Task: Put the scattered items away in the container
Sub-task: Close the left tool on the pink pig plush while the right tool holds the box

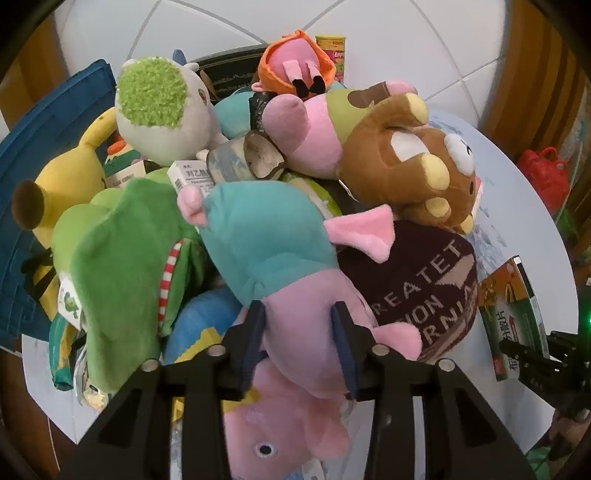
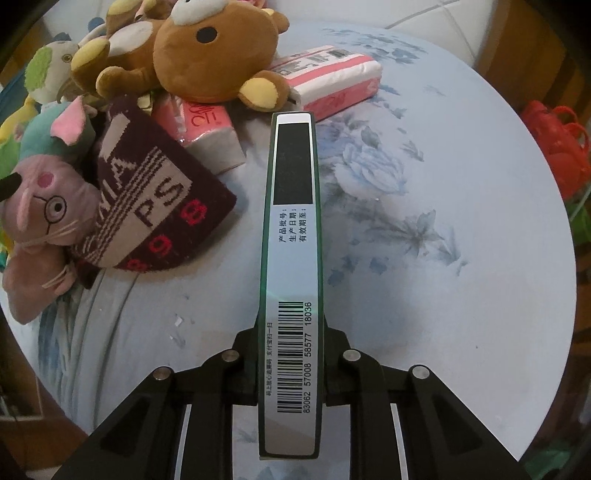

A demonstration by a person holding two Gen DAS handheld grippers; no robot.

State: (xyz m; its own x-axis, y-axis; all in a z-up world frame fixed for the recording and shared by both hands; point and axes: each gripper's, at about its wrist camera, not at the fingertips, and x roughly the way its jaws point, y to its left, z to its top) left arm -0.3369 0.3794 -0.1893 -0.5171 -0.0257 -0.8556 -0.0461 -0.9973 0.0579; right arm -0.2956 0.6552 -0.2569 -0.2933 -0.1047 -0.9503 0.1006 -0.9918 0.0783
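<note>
While left gripper (image 1: 300, 345) clamps one pink pig plush (image 1: 295, 325) | right gripper (image 2: 291, 354) grips one medicine box (image 2: 291, 258)

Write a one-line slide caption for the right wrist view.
Right gripper clamps a slim green-edged medicine box on edge above the floral tablecloth, beside the brown bear plush.

At the right edge of your frame sits a red plastic basket (image 2: 557, 147) off the round floral tablecloth (image 2: 424, 258); white tiled floor (image 1: 221, 22) fills the top
</note>
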